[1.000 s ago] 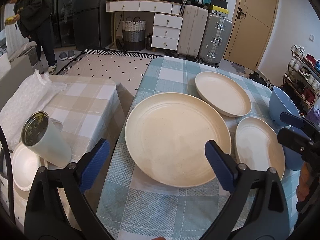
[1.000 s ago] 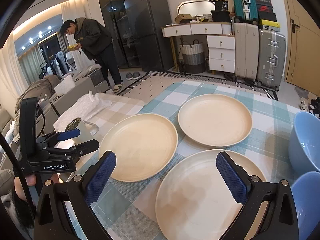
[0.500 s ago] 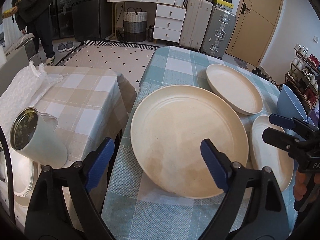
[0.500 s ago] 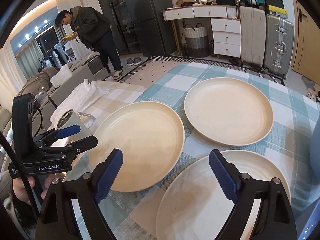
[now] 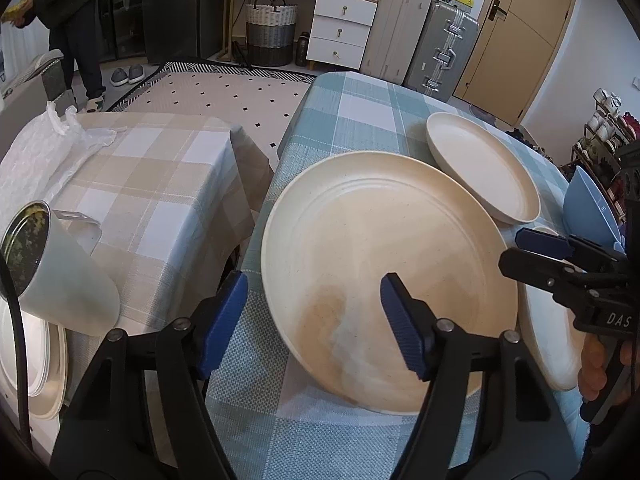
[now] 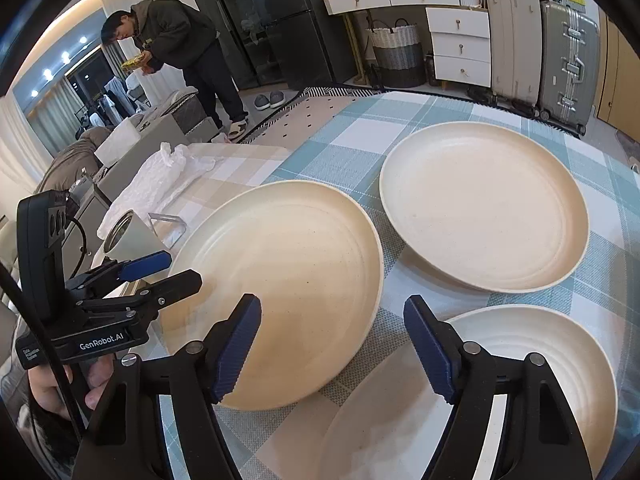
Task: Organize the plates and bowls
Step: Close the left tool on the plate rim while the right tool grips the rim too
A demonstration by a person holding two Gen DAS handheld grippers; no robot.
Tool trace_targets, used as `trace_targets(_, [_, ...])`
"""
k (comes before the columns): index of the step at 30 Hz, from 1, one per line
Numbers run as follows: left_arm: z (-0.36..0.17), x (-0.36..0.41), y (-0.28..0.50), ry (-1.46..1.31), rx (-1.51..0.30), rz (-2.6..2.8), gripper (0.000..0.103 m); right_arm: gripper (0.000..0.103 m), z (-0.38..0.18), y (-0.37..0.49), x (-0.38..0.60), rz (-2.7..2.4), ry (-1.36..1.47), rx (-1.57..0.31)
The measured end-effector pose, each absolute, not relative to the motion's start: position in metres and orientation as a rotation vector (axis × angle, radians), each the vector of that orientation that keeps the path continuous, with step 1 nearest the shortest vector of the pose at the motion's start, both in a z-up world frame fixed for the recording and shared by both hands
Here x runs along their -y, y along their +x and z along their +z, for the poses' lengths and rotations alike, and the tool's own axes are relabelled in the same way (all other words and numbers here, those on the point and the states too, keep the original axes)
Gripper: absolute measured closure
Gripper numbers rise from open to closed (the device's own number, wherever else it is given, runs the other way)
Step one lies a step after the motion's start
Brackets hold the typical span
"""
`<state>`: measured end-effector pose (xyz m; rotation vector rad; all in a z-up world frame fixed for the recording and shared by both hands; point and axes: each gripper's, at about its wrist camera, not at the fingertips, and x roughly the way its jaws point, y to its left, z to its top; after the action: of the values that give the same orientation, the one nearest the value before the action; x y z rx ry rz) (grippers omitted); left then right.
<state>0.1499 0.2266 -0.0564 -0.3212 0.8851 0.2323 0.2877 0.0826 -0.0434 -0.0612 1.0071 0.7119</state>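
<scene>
Both angling down; left hand-held gripper (image 5: 314,322) closing around left plate (image 5: 384,272) rim, right hand-held gripper (image 6: 332,344) closing over near plate (image 6: 500,392); neither gripping.

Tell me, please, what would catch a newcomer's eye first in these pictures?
Three cream plates on the blue checked tablecloth stand out: the large plate at the table's left edge, the far plate behind it, and the near plate at the right. The left tool straddles the large plate's near rim and the right tool the near plate's; both are closing, neither gripping yet. A person stands behind.
</scene>
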Motion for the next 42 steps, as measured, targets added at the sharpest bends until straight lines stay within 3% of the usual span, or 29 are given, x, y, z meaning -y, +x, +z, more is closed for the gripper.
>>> trace_targets(9, [-0.064,-0.229,0.153,-0.324,-0.911,0.225,0.052,0.039,-0.057,0.297,-0.093,0.696,-0.074,-1.038])
trace_targets(14, [-0.069,-0.230,0.155,-0.324,-0.927,0.222,0.061,0.052,-0.062,0.301,-0.096,0.680,-0.082,-1.051])
trace_targets(22, [-0.074,-0.233,0.156,-0.299,-0.937,0.249,0.077,0.065,-0.069,0.305,-0.098,0.650,-0.089,-1.070])
trace_targets(29, [-0.074,-0.236,0.153,-0.298,-0.927,0.252,0.081,0.076,-0.068,0.301,-0.101,0.617,-0.137,-1.040])
trace_targets(42, [-0.064,-0.233,0.145,-0.292,-0.911,0.256,0.083,0.076,-0.060,0.294,-0.099,0.608,-0.159,-1.022])
